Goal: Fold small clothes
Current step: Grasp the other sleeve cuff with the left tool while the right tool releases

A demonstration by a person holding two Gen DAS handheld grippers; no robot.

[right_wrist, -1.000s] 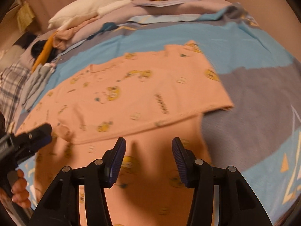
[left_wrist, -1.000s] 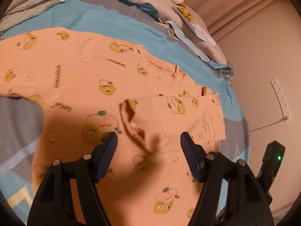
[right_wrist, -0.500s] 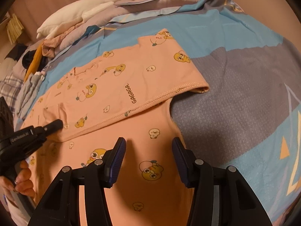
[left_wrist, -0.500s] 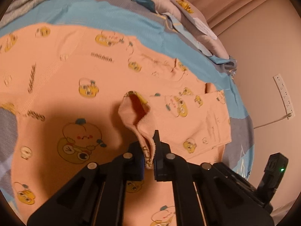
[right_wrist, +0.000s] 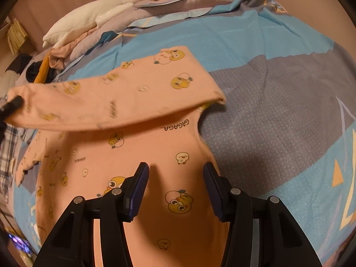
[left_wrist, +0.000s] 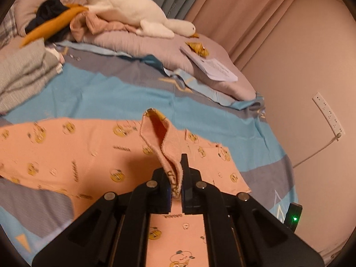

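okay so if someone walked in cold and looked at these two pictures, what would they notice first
Most striking is the peach shirt with yellow duck prints, spread across the blue and grey bedsheet in the middle of both views. The left tool is shut on the shirt's sleeve cuff, lifting it off the bed, while the right tool hangs open above the shirt's body. A white goose plush lies among pillows at the far end.
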